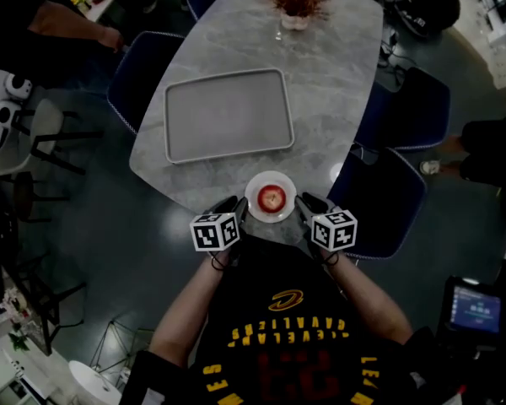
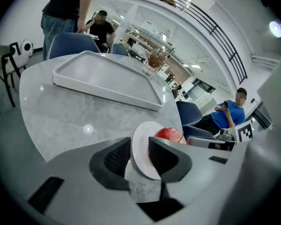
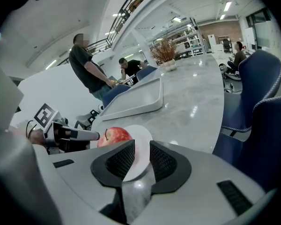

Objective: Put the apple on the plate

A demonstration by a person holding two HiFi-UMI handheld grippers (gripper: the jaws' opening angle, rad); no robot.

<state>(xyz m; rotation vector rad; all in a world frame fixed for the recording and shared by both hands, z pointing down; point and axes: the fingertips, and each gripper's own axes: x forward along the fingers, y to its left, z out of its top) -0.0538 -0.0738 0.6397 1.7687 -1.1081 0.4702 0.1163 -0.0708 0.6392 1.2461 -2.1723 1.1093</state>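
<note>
Task looks done: apple (image 1: 271,197) sits mid-plate (image 1: 255,211) at desk (image 1: 320,99) near edge. The left gripper (image 1: 239,206) and right gripper (image 1: 304,202) flank it, jaws pinching opposite rims, equally near.

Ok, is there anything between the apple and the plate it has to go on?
Nothing visible does. The apple already rests on the plate, near the table edge; the left gripper and right gripper each have the plate's rim between their jaws.
</note>
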